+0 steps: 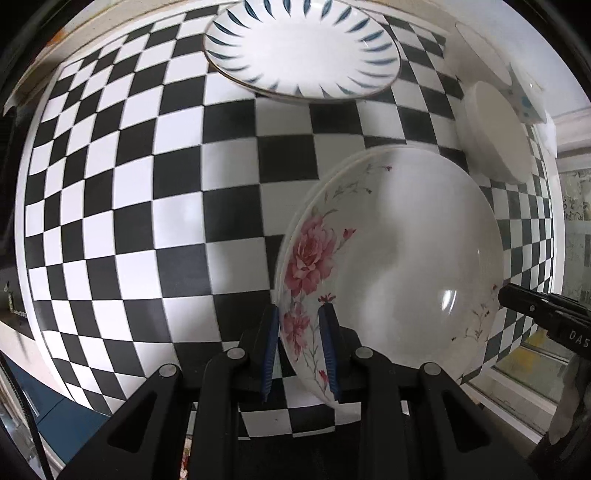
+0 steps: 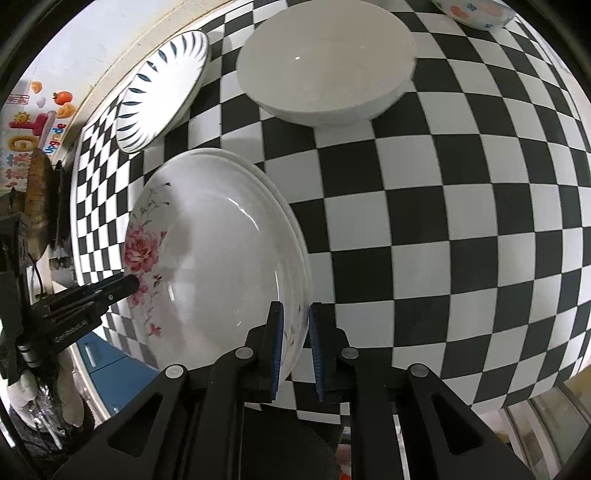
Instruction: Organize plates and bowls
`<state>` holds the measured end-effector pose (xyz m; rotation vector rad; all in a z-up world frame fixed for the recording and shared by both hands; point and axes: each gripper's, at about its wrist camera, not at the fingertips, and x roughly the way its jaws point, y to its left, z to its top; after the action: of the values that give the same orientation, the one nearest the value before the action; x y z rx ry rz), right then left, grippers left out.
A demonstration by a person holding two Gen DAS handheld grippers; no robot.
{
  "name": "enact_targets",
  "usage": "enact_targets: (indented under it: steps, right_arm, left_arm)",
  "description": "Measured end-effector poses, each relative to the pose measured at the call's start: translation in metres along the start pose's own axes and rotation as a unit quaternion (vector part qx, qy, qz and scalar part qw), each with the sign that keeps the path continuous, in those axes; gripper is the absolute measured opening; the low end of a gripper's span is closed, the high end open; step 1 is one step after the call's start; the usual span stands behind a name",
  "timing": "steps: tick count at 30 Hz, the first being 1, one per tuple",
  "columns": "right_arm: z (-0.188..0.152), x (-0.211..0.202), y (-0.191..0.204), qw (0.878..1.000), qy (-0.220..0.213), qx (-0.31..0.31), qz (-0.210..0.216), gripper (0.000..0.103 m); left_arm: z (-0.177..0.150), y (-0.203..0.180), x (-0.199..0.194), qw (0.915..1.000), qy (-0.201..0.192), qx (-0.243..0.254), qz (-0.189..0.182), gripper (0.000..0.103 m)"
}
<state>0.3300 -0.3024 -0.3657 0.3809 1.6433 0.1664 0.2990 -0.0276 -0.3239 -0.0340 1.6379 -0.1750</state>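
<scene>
Both grippers pinch opposite edges of the floral plate (image 1: 391, 266), which sits on top of at least one more white plate whose rim peeks out beneath it; how many lie in that stack cannot be told. The left gripper (image 1: 300, 314) has its blue pads narrowed on the plate's left rim, beside the pink rose, and the right gripper (image 2: 296, 314) is likewise clamped on the right rim. Whether the stack rests on the checkered tablecloth (image 1: 129, 221) or is lifted just off it is hard to judge. Farther off lies a blue-petal plate (image 1: 303, 51), its far edge cut off in the left view. The plain white bowl (image 2: 325, 62) stands far right of the stack, seen only edge-on and blurred from the left wrist. A bowl with orange and blue spots (image 2: 472, 13) is mostly cropped at the frame's top. The colourful stickers (image 2: 33, 110) at far left are too small to read.
</scene>
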Motion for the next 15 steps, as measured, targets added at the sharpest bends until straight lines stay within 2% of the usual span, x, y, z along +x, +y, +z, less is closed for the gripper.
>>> enact_targets:
  steps: [3, 8, 13, 15]
  right_arm:
    - [0.004, -0.005, 0.003, 1.0, -0.001, -0.005, 0.005, 0.017]
    - [0.013, -0.027, 0.016, 1.0, -0.012, -0.022, 0.018, 0.017]
    - [0.04, -0.06, 0.038, 0.998, -0.037, -0.048, 0.03, 0.017]
    - [0.056, -0.072, 0.049, 0.997, -0.045, -0.055, 0.039, 0.018]
  left_arm:
    - [0.0, 0.002, -0.008, 0.9999, -0.005, -0.006, -0.009, 0.021]
    - [0.006, 0.001, -0.033, 0.9993, -0.036, -0.006, -0.011, 0.021]
    - [0.023, 0.001, -0.061, 0.9971, -0.07, -0.018, -0.022, 0.021]
    - [0.04, 0.008, -0.073, 0.9959, -0.076, -0.033, -0.034, 0.022]
